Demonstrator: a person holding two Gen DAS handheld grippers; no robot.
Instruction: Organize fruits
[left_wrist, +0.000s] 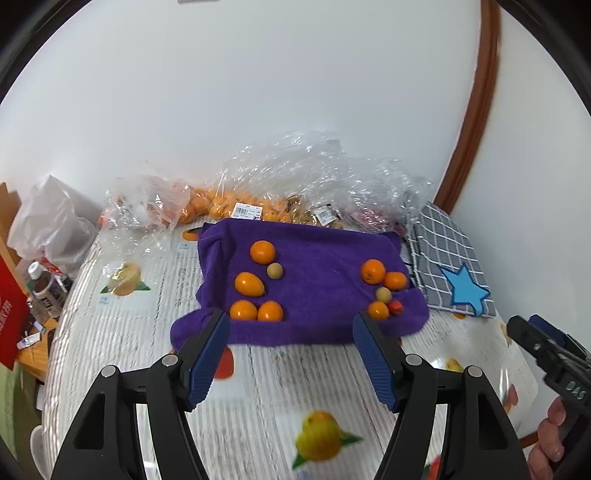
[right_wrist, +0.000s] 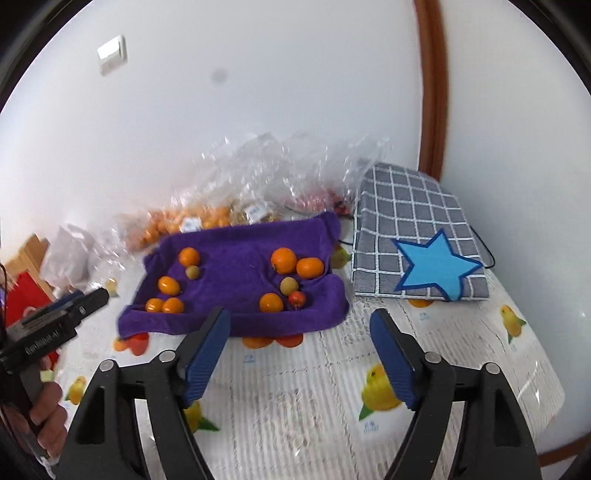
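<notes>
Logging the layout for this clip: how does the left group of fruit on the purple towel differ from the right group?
The left group holds four orange fruits and one small tan one; the right group holds three orange, one pale yellowish and a small red fruit, which the left lacks. The left group is spread loosely; the right group is bunched close together. Both lie on the purple towel, five pieces each, untouched by either tool.

We're in a home: fruit-print tablecloth (left_wrist: 258, 387), grocery bags (left_wrist: 295, 177) of fruit against a white wall (left_wrist: 258, 92), light switch (right_wrist: 112, 54), wooden door frame (left_wrist: 476, 107).
</notes>
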